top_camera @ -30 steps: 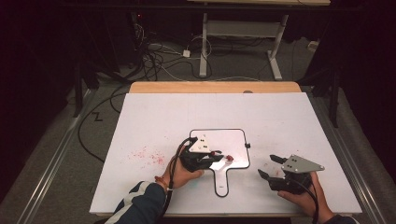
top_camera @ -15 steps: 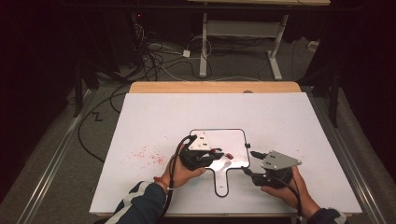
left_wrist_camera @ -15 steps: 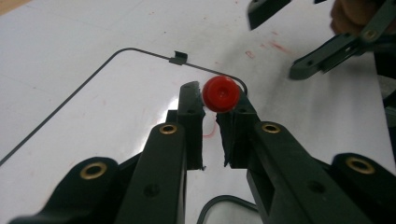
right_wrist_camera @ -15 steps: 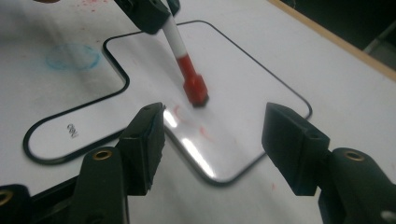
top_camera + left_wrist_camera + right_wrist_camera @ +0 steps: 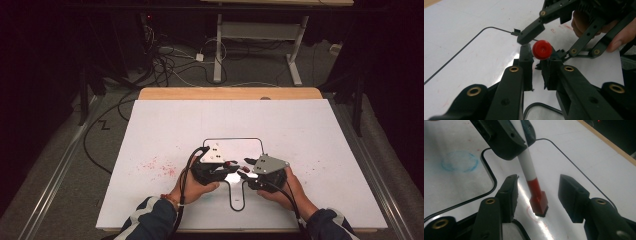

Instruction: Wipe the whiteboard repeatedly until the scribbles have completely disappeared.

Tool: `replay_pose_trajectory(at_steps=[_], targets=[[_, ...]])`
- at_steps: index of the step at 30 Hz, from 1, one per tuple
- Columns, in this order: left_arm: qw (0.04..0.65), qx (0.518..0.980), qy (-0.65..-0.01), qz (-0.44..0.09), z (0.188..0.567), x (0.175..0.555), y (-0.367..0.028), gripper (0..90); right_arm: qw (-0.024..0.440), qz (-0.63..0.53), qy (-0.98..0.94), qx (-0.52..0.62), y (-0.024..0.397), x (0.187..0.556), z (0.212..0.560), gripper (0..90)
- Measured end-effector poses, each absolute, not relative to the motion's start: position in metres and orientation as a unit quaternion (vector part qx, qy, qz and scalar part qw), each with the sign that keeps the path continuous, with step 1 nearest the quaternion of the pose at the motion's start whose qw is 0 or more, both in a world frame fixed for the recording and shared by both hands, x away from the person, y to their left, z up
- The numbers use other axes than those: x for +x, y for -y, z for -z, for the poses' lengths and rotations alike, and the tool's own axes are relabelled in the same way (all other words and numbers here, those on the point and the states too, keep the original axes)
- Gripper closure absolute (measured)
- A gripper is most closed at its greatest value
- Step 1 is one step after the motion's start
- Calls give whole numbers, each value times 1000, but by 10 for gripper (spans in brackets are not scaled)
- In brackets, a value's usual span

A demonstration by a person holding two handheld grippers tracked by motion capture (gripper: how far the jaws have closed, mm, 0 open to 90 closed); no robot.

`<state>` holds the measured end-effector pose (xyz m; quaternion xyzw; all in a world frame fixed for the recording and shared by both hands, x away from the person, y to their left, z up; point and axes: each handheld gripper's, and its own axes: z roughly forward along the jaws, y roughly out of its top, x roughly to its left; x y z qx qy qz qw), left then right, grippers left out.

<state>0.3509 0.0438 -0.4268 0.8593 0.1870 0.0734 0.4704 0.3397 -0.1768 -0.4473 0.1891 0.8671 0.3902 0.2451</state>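
My left gripper (image 5: 537, 65) is shut on a white marker (image 5: 529, 165) with a red cap (image 5: 538, 201), held over the small whiteboard (image 5: 235, 146). The cap's round red end (image 5: 542, 49) points toward my right gripper (image 5: 540, 192). The right gripper's jaws stand on either side of the cap with gaps left and right; they have just been closing around it and do not touch it. In the high view the left gripper (image 5: 234, 169) and right gripper (image 5: 248, 170) meet tip to tip at the board's near edge.
The whiteboard has a black outline and a handle (image 5: 236, 197) pointing toward me. It lies on a white tabletop (image 5: 310, 135). Red smudges (image 5: 161, 167) mark the table at left, and a blue scribble (image 5: 460, 161) lies beside the board. Wooden table edge (image 5: 230, 93) at the back.
My right hand has moved left across the table up to the left gripper, and its jaws have narrowed around the marker's cap. The left hand stayed put.
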Motion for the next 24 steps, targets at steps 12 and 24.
replay_pose_trajectory(at_steps=[12, 24], targets=[[469, 858, -191, -85, 425, 347, -36, 753, 243, -388, -873, 169, 167, 337, 452, 807], [482, 833, -205, -177, 411, 329, -55, 258, 205, -413, -861, 214, 176, 348, 462, 812]])
